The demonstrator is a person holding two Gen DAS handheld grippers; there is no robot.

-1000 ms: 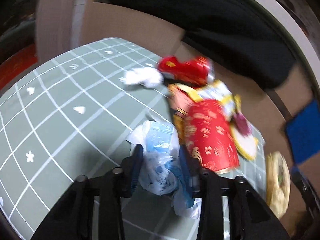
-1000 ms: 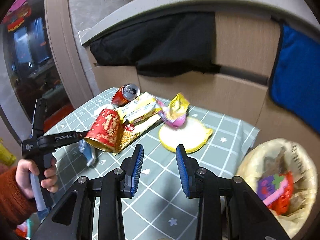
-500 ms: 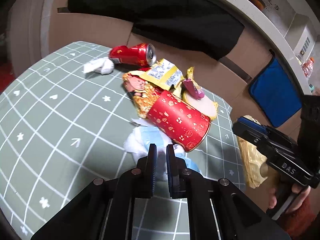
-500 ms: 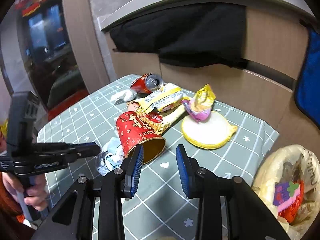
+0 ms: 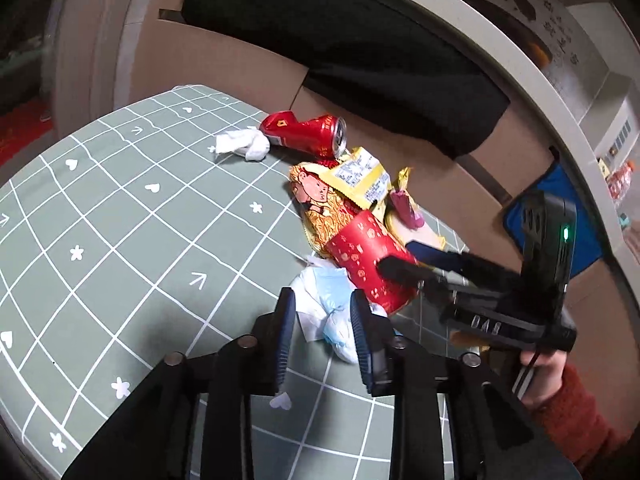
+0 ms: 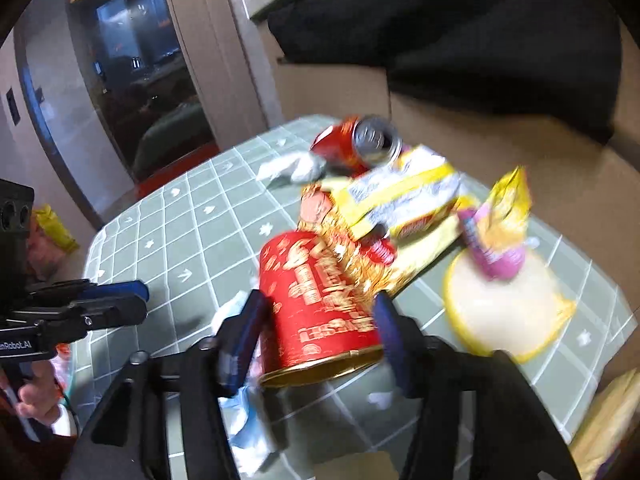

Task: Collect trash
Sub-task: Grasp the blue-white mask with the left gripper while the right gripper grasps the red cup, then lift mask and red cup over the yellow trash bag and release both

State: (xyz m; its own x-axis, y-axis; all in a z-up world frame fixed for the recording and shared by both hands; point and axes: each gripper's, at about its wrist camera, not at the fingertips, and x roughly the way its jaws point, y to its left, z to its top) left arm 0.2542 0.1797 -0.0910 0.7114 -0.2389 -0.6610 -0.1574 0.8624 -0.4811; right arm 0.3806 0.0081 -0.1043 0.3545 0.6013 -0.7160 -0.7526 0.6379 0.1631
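Right tongs (image 6: 320, 320) opening around red cup (image 6: 320, 304).

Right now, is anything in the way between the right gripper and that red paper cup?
Nothing visible is. The right gripper already has the red paper cup between its opening fingers. A crumpled white and blue wrapper lies just beside the cup.
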